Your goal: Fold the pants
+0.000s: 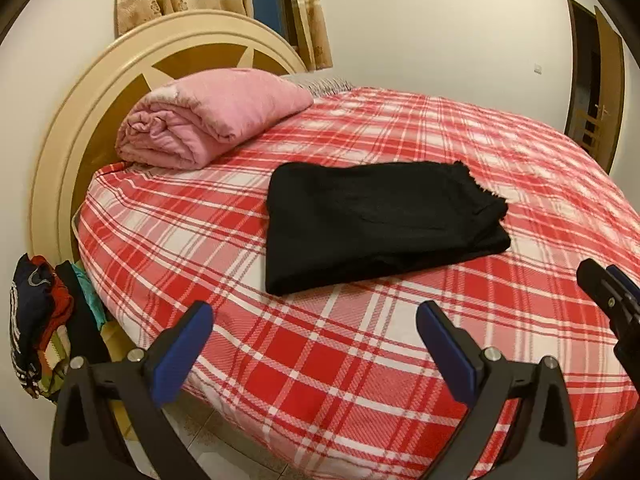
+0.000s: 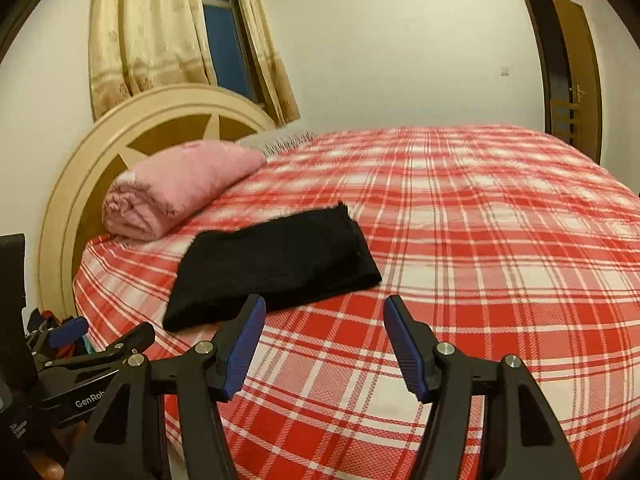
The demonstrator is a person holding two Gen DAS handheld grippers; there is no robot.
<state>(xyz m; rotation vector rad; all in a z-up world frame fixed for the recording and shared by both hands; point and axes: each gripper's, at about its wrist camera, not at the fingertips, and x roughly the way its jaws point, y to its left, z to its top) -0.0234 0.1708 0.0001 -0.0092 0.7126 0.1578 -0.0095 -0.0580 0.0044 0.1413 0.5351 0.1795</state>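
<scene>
Left gripper [image 1: 314, 328] hovering with jaws spread wide, holding nothing. Right gripper [image 2: 324, 322] likewise spread, gripping nothing. Pants [image 1: 376, 220] lying folded into compact black block on bed [image 1: 360, 380], ahead of both tools, touching neither. From left gripper: ahead, slightly right. From right gripper: ahead-left, near corner just beyond left finger. Long axis running crosswise to the fingers. Judging fold looking nearly or fully finished; neither gripper clearly nearer.
</scene>
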